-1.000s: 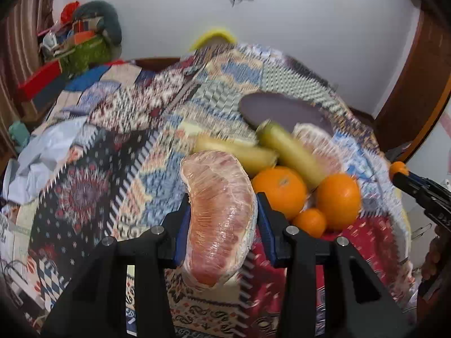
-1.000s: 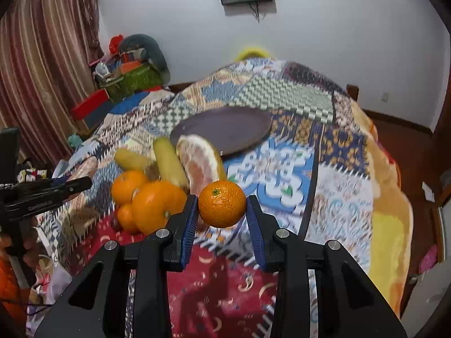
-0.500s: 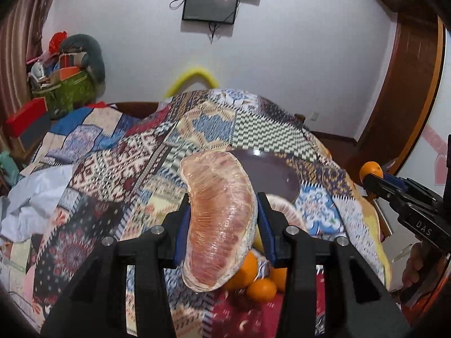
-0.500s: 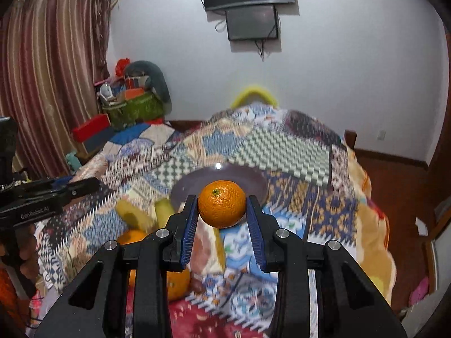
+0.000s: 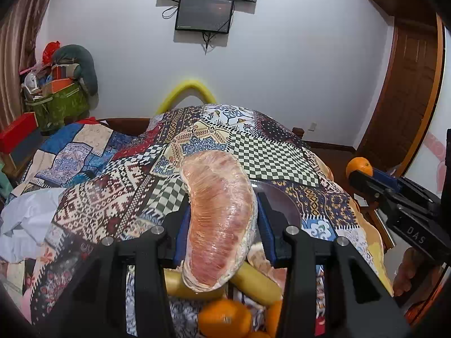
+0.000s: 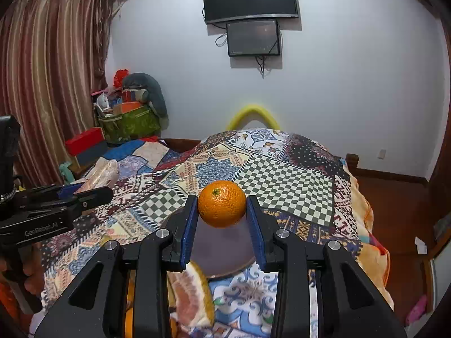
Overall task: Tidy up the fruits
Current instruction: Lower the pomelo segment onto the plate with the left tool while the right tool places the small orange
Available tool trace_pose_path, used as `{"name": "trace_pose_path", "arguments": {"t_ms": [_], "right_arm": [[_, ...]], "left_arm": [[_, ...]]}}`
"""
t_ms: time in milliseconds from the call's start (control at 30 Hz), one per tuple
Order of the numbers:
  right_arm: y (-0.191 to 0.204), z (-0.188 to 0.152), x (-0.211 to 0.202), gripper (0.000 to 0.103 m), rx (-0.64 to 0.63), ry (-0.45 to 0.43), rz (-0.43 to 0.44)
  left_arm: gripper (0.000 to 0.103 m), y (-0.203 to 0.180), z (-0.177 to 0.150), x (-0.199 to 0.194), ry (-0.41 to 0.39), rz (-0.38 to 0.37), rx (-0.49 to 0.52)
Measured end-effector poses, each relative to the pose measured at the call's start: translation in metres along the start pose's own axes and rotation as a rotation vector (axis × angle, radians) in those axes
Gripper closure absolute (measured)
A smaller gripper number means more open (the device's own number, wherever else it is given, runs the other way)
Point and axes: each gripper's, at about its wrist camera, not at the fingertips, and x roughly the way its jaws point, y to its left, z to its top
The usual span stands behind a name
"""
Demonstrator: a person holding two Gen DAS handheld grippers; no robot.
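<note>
Between the left gripper's blue pads, clamped: a film-wrapped pomelo wedge, held above the dark plate. Between the right gripper's pads, pinched tight: a small orange, also aloft over the plate. Left on the patchwork quilt just short of the plate: bananas, oranges, another pomelo piece. Carry step in hand, by appearance. Next, probably: lowering both fruits onto the plate, well apart, then easing the pads apart gently to keep the orange from rolling.
</note>
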Motion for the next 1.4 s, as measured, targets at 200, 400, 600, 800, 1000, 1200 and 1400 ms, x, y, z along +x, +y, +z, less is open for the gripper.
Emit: {"name": "trace_pose_path", "arguments": {"t_ms": [200, 400, 600, 800, 1000, 1200, 1400], "right_arm": [[-0.008, 0.001, 0.03, 0.071, -0.004, 0.033, -0.005], [-0.016, 0.0, 0.063, 0.071, -0.013, 0.083, -0.008], [-0.021, -0.005, 0.094, 0.071, -0.018, 0.147, 0.004], [-0.027, -0.012, 0.126, 0.071, -0.043, 0.229, 0.001], [-0.036, -0.02, 0.149, 0.071, -0.041, 0.318, 0.017], [-0.04, -0.029, 0.164, 0.071, -0.037, 0.399, 0.019], [-0.039, -0.034, 0.171, 0.071, -0.061, 0.426, 0.012]], "left_arm": [[0.06, 0.001, 0.01, 0.032, 0.026, 0.008, 0.011], [0.06, 0.003, 0.015, 0.065, 0.064, 0.019, 0.024], [0.06, 0.001, 0.018, 0.099, 0.119, 0.013, 0.039], [0.06, -0.002, 0.015, 0.138, 0.218, 0.002, 0.066], [0.06, -0.009, 0.009, 0.167, 0.302, 0.007, 0.107], [0.06, -0.009, 0.008, 0.186, 0.369, 0.012, 0.101], [0.06, -0.005, 0.006, 0.2, 0.395, 0.047, 0.101]]}}
